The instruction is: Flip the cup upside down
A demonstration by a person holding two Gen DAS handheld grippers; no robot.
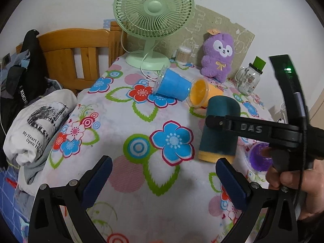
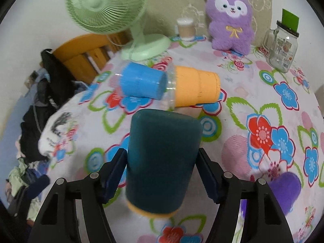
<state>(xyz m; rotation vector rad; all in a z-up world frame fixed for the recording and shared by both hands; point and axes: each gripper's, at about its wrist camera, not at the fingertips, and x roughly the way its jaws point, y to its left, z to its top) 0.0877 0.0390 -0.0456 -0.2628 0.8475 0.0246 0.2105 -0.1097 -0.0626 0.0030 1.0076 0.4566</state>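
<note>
A dark teal cup (image 2: 162, 160) with a yellow rim band stands upside down, rim at the bottom, between the pads of my right gripper (image 2: 162, 174), which is shut on it. In the left wrist view the teal cup (image 1: 219, 133) stands rim-down on the flowered tablecloth with the right gripper's finger (image 1: 243, 125) across it. My left gripper (image 1: 164, 180) is open and empty, low over the cloth to the left of the cup.
A blue cup (image 2: 141, 83) and an orange cup (image 2: 196, 87) lie on their sides behind the teal cup. A purple cup (image 2: 287, 190) lies at the right. A green fan (image 1: 151, 20), a purple plush toy (image 1: 218, 56), a cotton-swab tub (image 1: 183, 55) and a glass jar (image 1: 249, 79) stand at the back.
</note>
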